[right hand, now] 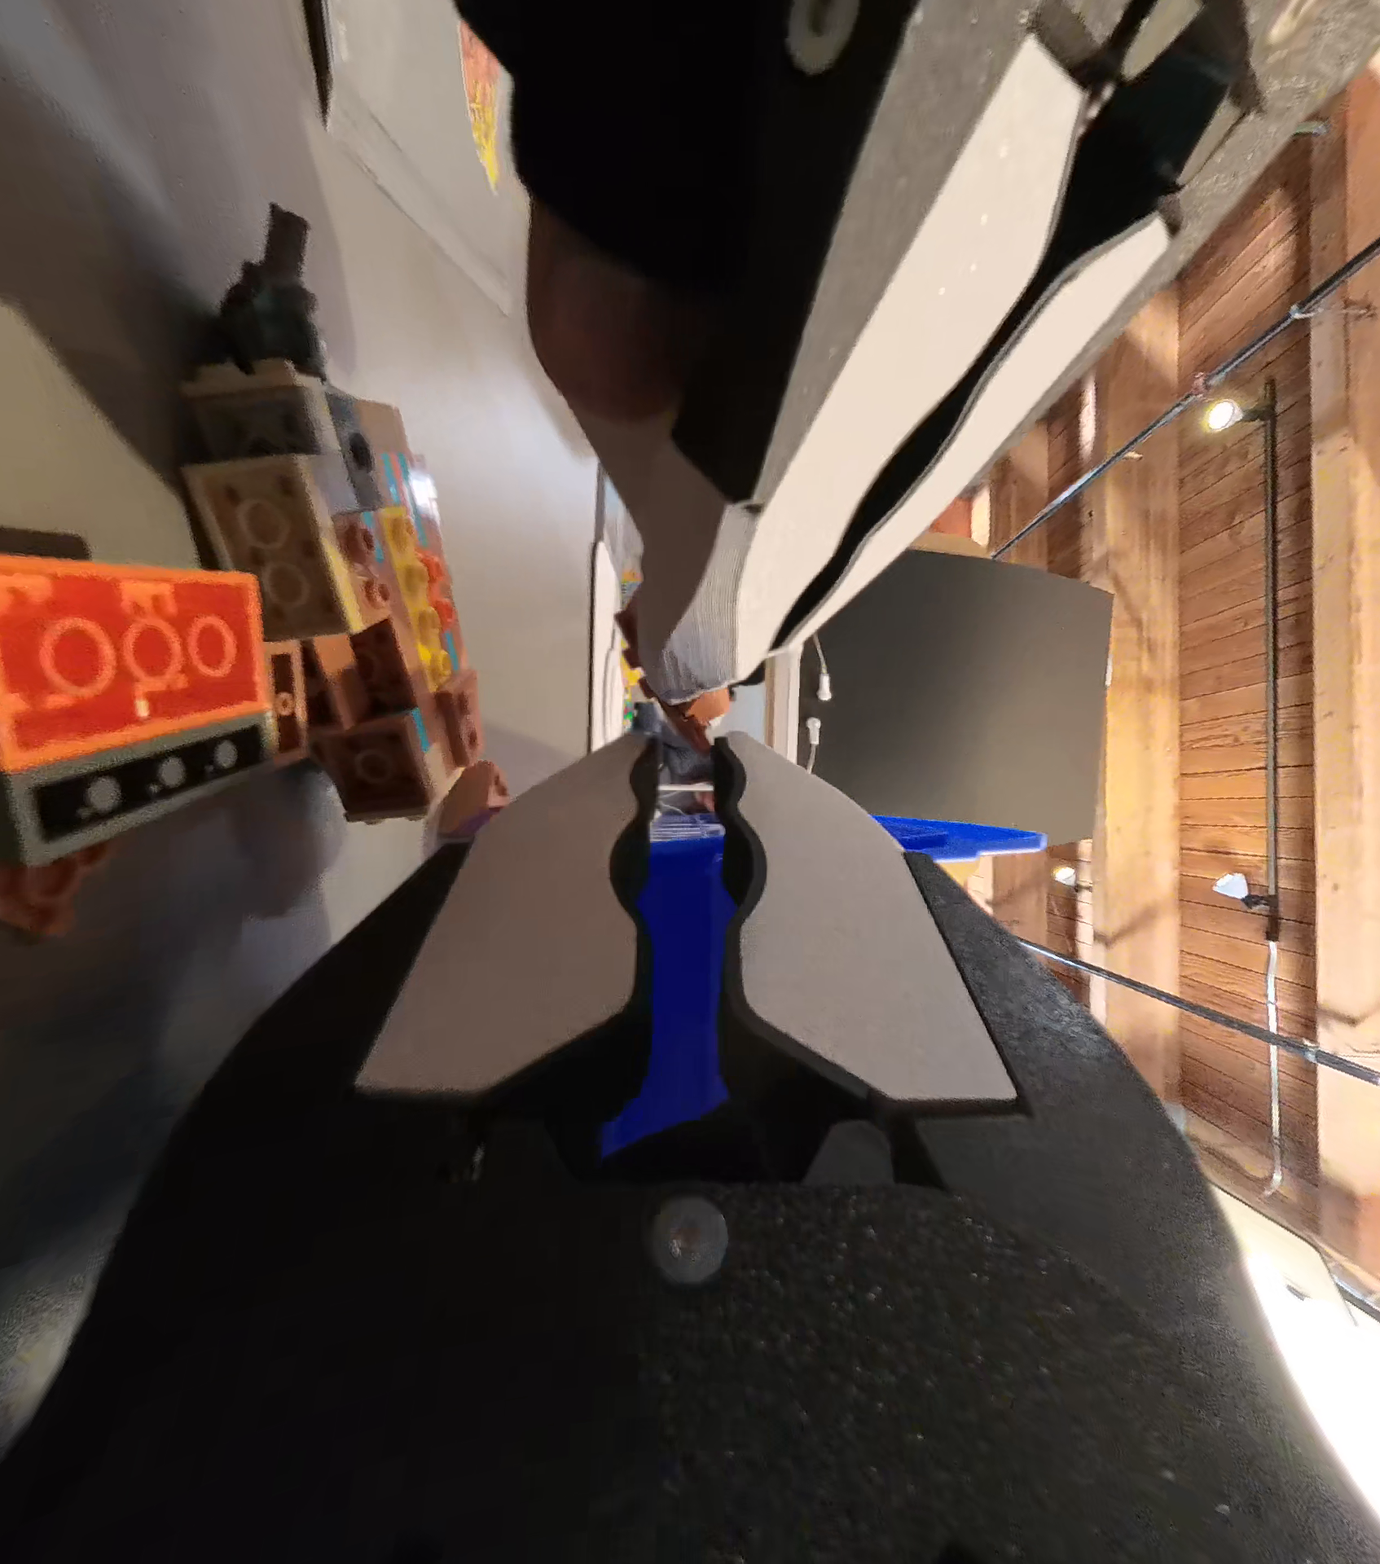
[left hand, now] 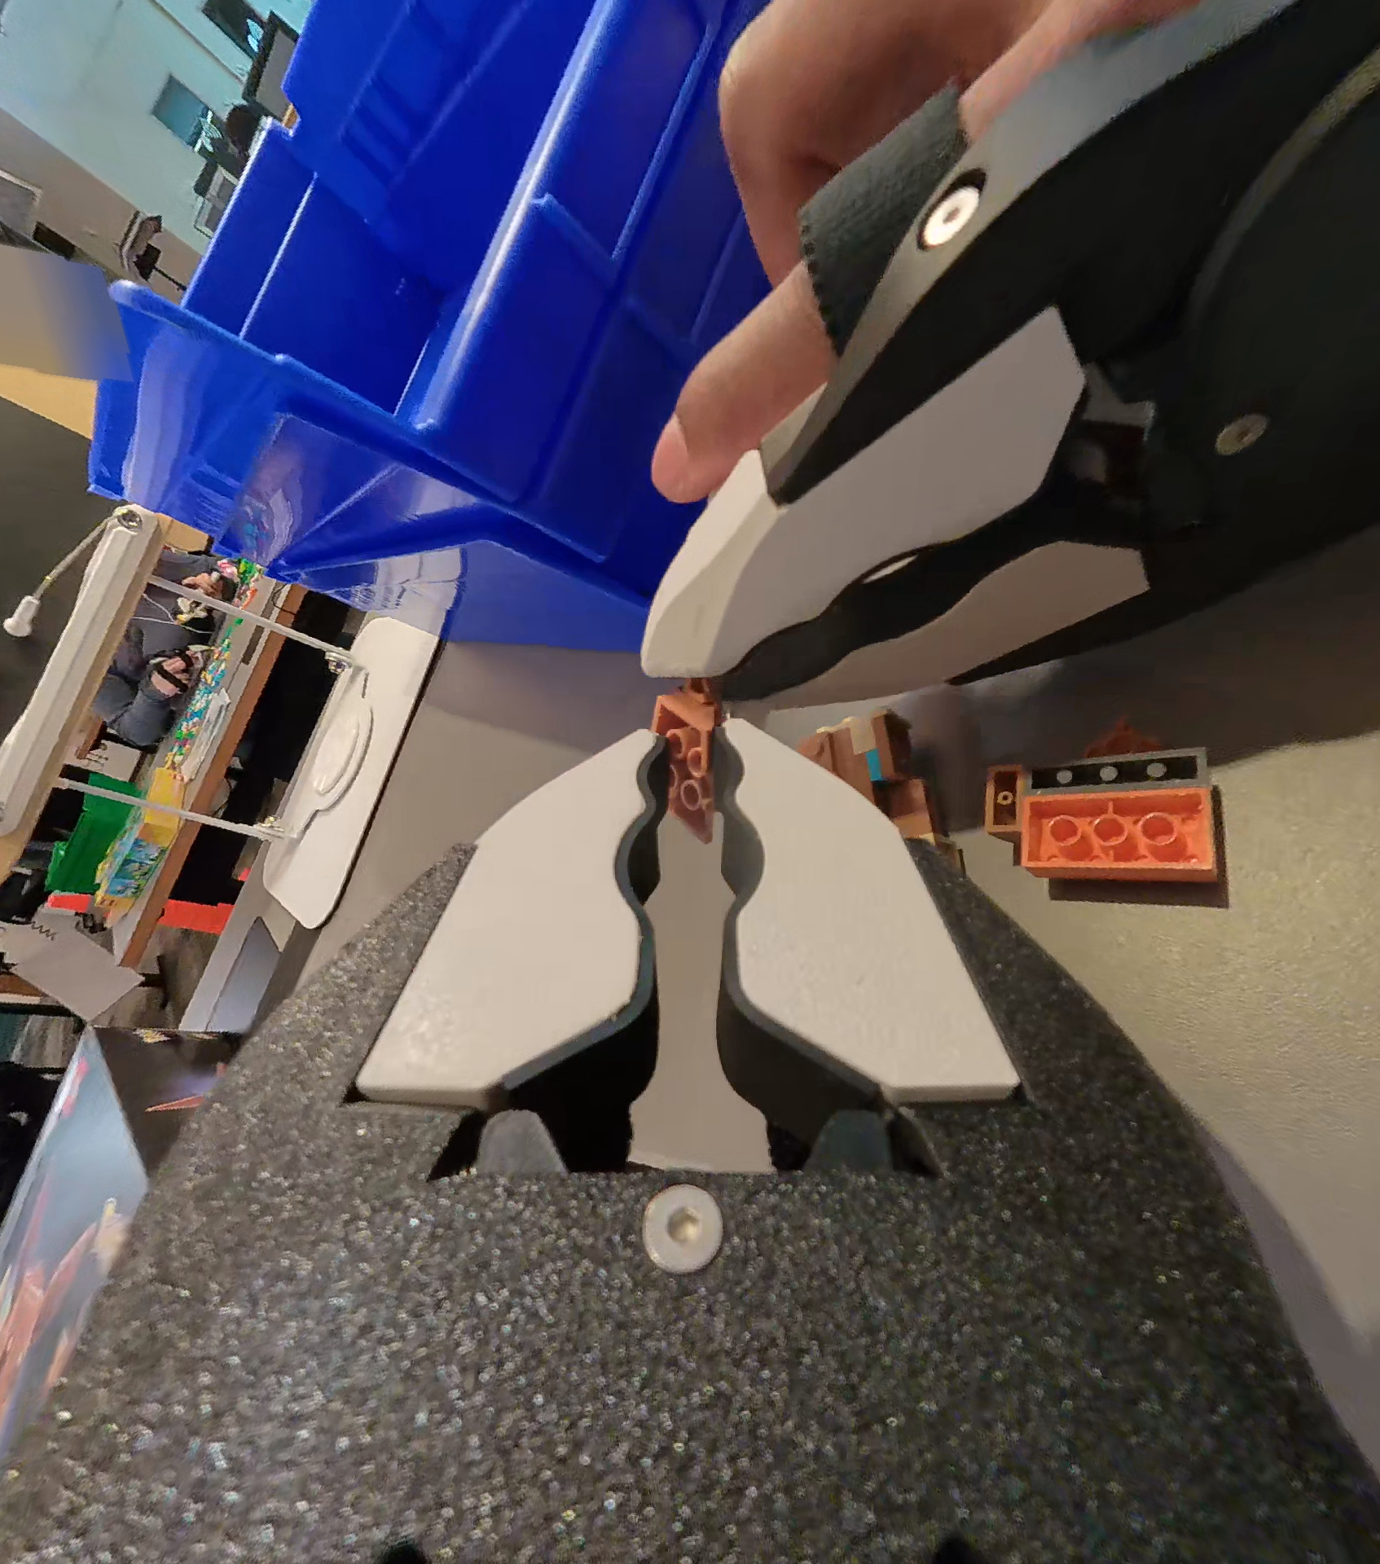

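Observation:
My left gripper is shut on a small dark brown studded brick, which sticks out past its tips. My right gripper comes in from the upper right, held by a hand. Its tips close on the lighter brown far end of the same small piece. In the right wrist view my right gripper meets the left gripper tip to tip, with the brown piece between them. Both are held above the grey table.
An orange brick on a black and grey plate lies on the table and also shows in the right wrist view. A built cluster of brown and tan bricks stands beside it. Stacked blue bins stand behind. A printed box is at lower left. Only a small space, under 4 cm, lies between the two pairs of fingers.

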`<control>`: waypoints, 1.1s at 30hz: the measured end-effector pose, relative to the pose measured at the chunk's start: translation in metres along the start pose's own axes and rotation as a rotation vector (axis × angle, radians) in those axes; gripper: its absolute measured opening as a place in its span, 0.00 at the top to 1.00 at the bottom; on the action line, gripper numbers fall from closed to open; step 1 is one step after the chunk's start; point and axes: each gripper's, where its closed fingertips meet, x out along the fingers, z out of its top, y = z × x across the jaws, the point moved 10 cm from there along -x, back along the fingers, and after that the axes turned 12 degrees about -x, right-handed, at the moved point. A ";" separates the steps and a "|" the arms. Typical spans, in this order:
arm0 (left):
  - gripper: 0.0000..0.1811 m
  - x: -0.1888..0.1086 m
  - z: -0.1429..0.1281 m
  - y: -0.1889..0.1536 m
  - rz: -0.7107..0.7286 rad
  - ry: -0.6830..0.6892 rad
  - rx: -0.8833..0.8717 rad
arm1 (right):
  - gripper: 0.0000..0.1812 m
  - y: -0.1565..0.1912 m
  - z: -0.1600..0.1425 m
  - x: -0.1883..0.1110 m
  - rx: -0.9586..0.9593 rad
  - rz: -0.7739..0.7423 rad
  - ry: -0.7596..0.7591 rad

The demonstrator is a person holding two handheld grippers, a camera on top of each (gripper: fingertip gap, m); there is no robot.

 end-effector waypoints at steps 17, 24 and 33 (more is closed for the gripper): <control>0.95 0.009 -0.012 0.013 -0.120 -0.025 -0.324 | 0.97 0.004 0.001 0.008 0.029 0.041 0.048; 0.95 0.012 -0.015 0.016 -0.154 -0.049 -0.385 | 0.97 0.006 -0.001 0.008 0.053 0.057 0.043; 0.95 0.016 -0.020 0.018 -0.191 -0.057 -0.440 | 0.98 0.009 -0.002 0.009 0.069 0.089 0.040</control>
